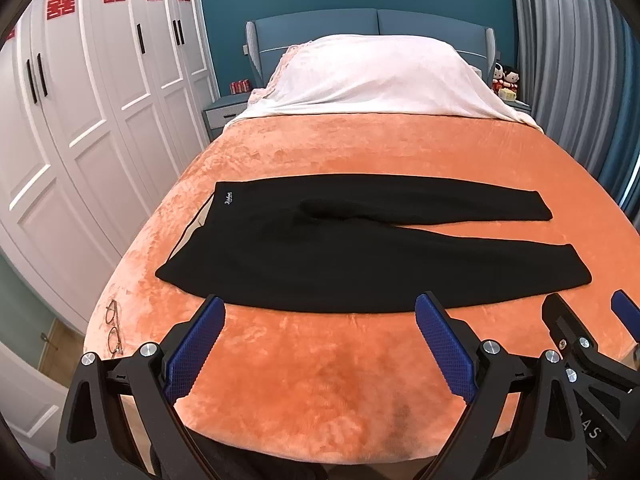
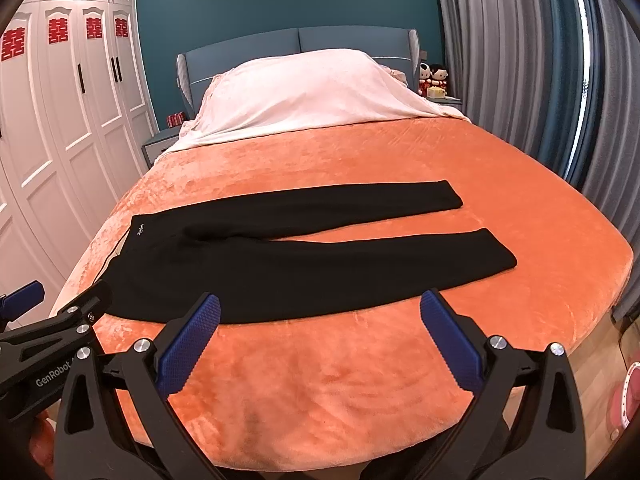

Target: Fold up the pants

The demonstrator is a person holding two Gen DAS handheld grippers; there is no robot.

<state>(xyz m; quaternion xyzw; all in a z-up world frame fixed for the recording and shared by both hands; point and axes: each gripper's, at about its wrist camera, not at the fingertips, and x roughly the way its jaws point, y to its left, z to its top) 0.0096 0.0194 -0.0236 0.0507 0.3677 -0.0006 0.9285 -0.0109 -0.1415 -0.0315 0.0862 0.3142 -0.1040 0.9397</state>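
Black pants (image 1: 320, 248) lie flat across the orange bed (image 1: 320, 380), waistband to the left, both legs spread to the right; they also show in the right wrist view (image 2: 280, 256). My left gripper (image 1: 320, 312) is open and empty, just short of the near leg's edge. My right gripper (image 2: 320, 312) is open and empty, also just short of the near leg's edge. The right gripper shows at the right edge of the left wrist view (image 1: 592, 312), and the left gripper at the left edge of the right wrist view (image 2: 68, 292).
A pair of glasses (image 1: 113, 330) lies on the bed's near left edge. A white pillow cover (image 1: 372, 76) lies at the headboard. White wardrobes (image 1: 80, 120) stand to the left, grey curtains (image 2: 520, 80) to the right.
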